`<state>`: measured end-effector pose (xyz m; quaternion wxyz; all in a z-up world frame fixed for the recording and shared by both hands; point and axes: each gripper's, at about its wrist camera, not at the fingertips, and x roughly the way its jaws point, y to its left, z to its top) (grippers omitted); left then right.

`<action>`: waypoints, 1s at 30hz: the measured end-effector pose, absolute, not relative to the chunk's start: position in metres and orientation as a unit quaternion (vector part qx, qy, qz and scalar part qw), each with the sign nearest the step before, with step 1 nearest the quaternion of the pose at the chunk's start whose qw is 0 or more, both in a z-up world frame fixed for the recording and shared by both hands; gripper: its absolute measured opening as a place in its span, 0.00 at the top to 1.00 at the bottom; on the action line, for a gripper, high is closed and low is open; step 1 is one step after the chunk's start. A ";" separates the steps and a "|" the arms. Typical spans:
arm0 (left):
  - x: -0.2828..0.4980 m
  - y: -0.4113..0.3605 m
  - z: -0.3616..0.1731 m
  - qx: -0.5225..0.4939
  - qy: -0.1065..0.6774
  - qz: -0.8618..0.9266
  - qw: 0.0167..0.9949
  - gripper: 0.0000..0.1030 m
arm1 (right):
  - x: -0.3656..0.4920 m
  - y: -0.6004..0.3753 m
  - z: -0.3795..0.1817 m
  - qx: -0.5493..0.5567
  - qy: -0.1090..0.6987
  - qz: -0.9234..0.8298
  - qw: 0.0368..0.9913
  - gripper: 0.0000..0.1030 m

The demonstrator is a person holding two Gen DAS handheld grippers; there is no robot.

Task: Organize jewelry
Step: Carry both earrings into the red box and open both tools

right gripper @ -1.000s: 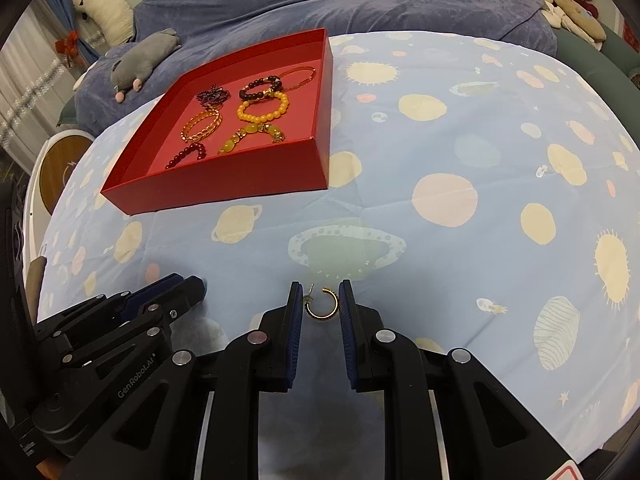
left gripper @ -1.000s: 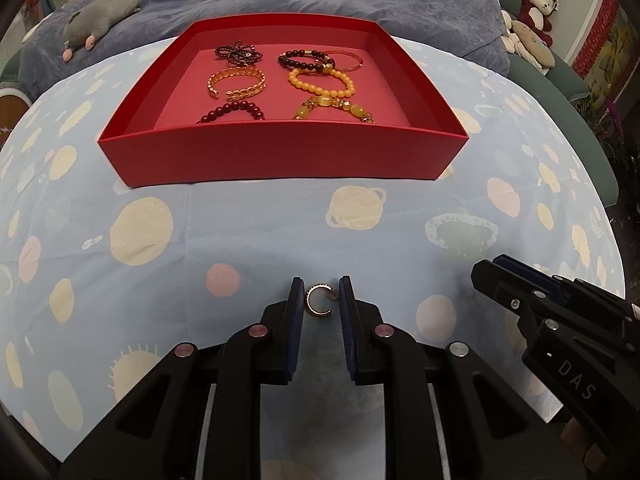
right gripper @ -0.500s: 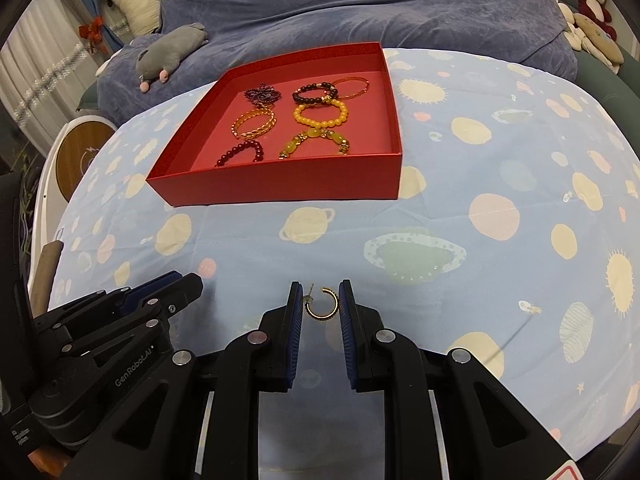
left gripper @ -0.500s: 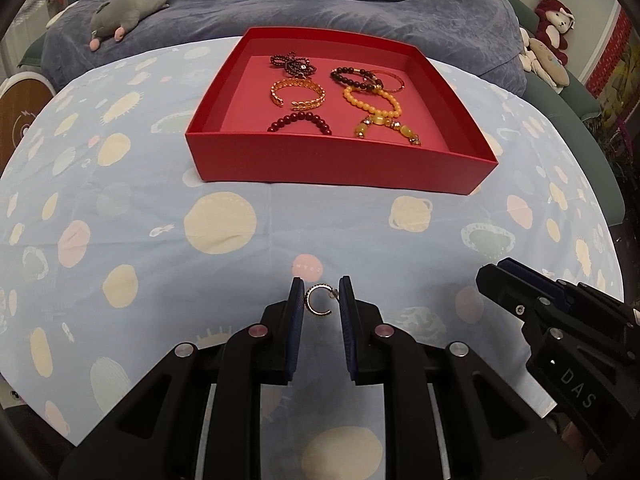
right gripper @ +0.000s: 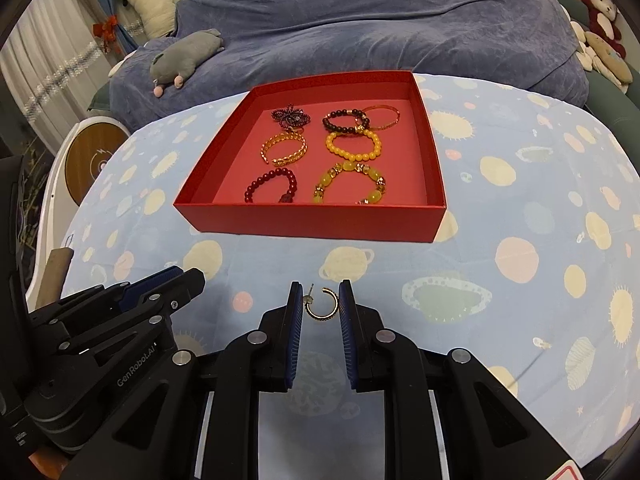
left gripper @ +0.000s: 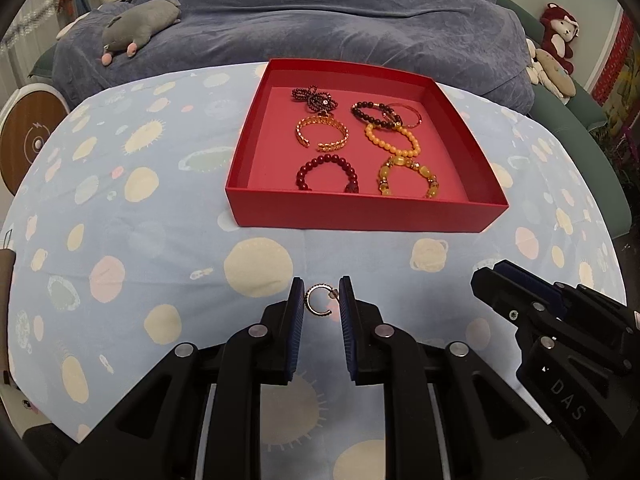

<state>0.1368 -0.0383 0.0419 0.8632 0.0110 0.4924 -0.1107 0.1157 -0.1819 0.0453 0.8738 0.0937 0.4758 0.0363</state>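
A round table under a pale blue tablecloth point(left gripper: 120, 216) printed with planets and suns fills both views, with a blue-grey blanket point(right gripper: 380, 20) heaped behind it and a grey plush toy point(right gripper: 186, 58) lying on that. On the cloth sits the red tray point(left gripper: 360, 214), open-topped, holding the bracelets: a dark beaded flower piece point(left gripper: 316, 98), a gold chain cuff point(left gripper: 322, 132), a dark red bead bracelet point(left gripper: 326, 172), a yellow bead bracelet point(left gripper: 394, 140) and a chunky amber one point(left gripper: 406, 178). Both tools hang over the cloth on the near side of the tray, side by side. The left gripper point(left gripper: 320, 300) is closed down to a narrow gap, pinching a small gold hoop earring point(left gripper: 318, 300) between its blue pads. The right gripper point(right gripper: 320, 302) is just as narrow, clamping a second gold hoop earring point(right gripper: 325, 306), post pointing up. Both earrings are held clear of the tray.
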 end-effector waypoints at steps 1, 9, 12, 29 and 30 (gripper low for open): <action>0.139 -0.038 0.044 0.011 0.490 -0.111 0.865 0.83 | 0.119 -0.182 0.048 0.092 0.473 0.037 0.876 0.83; 0.172 -0.038 0.058 0.012 0.473 -0.110 0.874 0.83 | 0.156 -0.189 0.064 0.087 0.453 0.035 0.887 0.83; 0.188 -0.041 0.065 0.010 0.465 -0.113 0.878 0.83 | 0.171 -0.193 0.067 0.087 0.447 0.033 0.890 0.83; 0.268 -0.072 0.062 0.025 0.451 -0.119 0.884 0.83 | 0.245 -0.205 0.055 0.091 0.442 0.027 0.892 0.83; 0.271 -0.074 0.061 0.026 0.451 -0.119 0.884 0.83 | 0.249 -0.204 0.054 0.091 0.442 0.028 0.892 0.83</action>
